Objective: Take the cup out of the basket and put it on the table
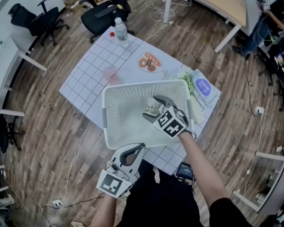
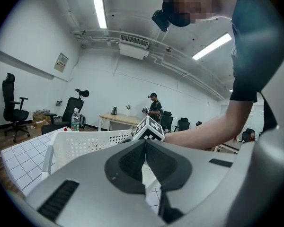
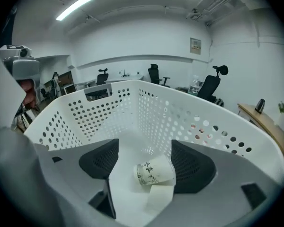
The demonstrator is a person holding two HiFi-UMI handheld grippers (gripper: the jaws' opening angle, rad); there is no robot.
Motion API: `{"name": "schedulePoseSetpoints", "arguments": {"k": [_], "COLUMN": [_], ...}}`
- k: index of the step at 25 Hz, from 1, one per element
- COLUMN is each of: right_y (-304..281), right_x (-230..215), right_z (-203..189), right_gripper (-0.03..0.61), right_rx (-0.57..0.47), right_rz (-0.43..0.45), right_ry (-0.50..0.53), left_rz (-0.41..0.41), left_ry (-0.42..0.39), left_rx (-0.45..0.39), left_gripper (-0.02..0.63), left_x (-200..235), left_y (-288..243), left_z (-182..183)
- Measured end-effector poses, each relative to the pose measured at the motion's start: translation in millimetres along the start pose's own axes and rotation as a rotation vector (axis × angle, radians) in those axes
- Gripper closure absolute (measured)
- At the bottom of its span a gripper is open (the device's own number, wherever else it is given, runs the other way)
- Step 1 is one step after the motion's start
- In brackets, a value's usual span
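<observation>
One paper cup lay on its side on the floor of the basket, between the released, wide-spread jaws of my right claw and nearer its right pad. I judged that a hard squeeze could flatten the thin wall or send the cup rolling. My left claw was clenched on nothing, short of the near rim, so the basket might slide on the worktop. Whether that pad touched the cup I couldn't tell, because the claw body hid its underside.

Grid-patterned table bearing white basket, water bottle, pink cup, orange-printed disc, blue packet.
</observation>
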State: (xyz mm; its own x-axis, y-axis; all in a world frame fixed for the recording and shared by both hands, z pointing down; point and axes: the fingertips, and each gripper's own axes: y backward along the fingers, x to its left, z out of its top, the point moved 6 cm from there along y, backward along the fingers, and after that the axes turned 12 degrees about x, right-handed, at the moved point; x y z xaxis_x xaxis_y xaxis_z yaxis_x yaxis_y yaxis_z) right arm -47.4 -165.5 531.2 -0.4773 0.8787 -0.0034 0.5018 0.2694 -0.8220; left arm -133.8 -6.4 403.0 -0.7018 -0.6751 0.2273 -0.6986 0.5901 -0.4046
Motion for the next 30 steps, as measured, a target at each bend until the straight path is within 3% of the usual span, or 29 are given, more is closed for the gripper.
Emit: {"name": "schedulePoseSetpoints", "arguments": {"k": [6,15,30], "right_y": [-19,-44,-77], "right_x": [-3,-10,-12], "right_z": [-11,-24,-44], "right_gripper": [0.247,0.222,0.196], "right_rx": [0.053,0.158,0.361], "right_rz": [-0.001,-0.021,-0.097], "right_ry": [-0.037,-0.013,0.178], "left_rz": [-0.006,-0.001,0.001], "left_ry": [0.005,0.019,0.027], "left_rx": [0.001,0.009,0.015], "left_gripper": [0.606,0.606,0.606], "left_x": [-2,2,7], "left_y": [-1,0,2], "left_z": [-1,-5,-8]}}
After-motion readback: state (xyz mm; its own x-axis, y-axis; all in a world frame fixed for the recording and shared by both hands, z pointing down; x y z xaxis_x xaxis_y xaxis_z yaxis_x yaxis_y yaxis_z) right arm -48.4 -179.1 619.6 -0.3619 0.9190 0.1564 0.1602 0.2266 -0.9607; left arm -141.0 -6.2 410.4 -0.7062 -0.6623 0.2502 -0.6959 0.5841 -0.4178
